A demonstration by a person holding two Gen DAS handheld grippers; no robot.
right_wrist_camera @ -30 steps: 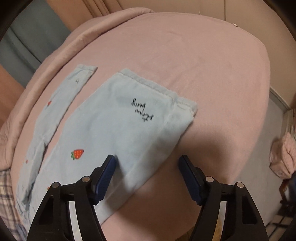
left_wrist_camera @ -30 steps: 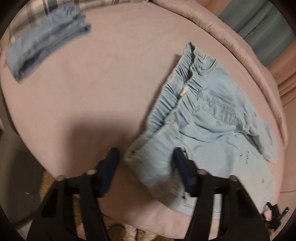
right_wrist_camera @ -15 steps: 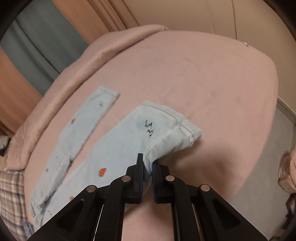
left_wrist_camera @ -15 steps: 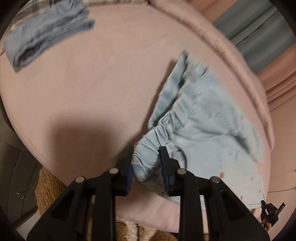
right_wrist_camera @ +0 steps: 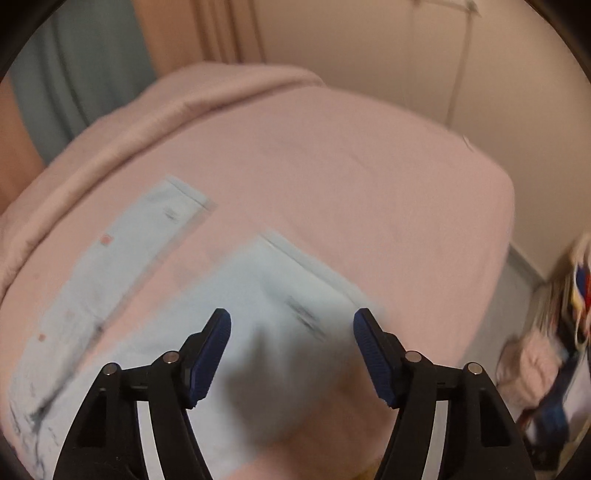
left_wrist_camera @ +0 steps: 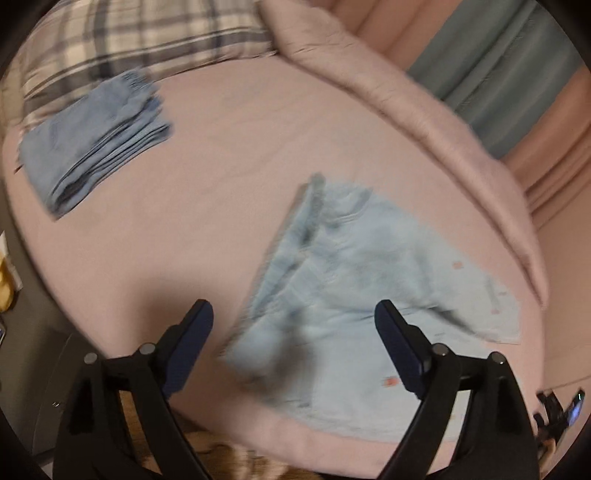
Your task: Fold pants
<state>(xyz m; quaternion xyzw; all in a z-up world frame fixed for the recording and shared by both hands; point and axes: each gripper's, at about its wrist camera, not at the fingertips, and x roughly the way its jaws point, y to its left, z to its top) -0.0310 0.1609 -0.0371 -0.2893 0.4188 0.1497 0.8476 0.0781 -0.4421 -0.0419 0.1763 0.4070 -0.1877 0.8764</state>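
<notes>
Where the pink bed [left_wrist_camera: 240, 155] meets the plaid pillow [left_wrist_camera: 122, 33] at its far-left corner, a folded stack of darker blue denim [left_wrist_camera: 92, 144] lies flat. Nearer the middle and toward the near edge lie the light-blue pants [left_wrist_camera: 354, 266], spread out and blurred, waistband end toward the left gripper [left_wrist_camera: 293, 325]. That gripper's jaws are opening, wide apart; the cloth shows between them, but the pads press on nothing. Along the far edge of the bed runs a bunched pink blanket [left_wrist_camera: 424, 107], with curtains [left_wrist_camera: 509, 62] behind it.

In the right wrist view, the two legs of the pants [right_wrist_camera: 155, 240] lie apart on the bed [right_wrist_camera: 369, 192] (small red prints are visible, their shape too blurred to tell). The nearer leg's hem lies below the right gripper [right_wrist_camera: 291, 332], whose jaws are likewise opening and grip nothing. Off the right edge, a cluttered pile [right_wrist_camera: 546, 350] sits on the floor.
</notes>
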